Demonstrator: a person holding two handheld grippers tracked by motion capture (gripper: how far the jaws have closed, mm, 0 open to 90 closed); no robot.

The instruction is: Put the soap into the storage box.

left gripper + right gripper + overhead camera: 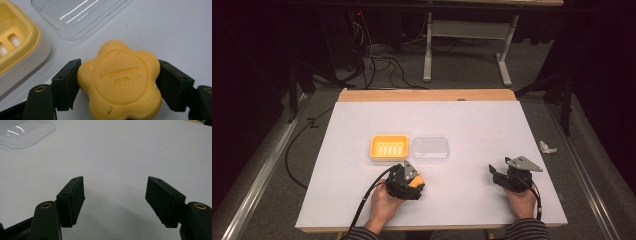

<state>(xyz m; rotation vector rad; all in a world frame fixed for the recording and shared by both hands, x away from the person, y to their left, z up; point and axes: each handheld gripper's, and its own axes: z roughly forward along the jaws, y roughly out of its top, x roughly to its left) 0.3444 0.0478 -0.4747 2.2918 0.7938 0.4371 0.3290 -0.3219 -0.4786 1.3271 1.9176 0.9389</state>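
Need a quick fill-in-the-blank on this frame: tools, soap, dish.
1. The left tool is shut on a yellow ____-shaped soap bar.
2. The right tool holds ____.
3. The clear plastic lid lies on the white table, right of the ____ soap dish.

Missing: flower; nothing; yellow

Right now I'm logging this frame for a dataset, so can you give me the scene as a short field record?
surface: white table
soap: yellow flower-shaped bar, clamped between the left gripper fingers
soap dish: yellow tray, empty
lid: clear cover, right of the dish, touching it
right gripper: open, empty, over bare table
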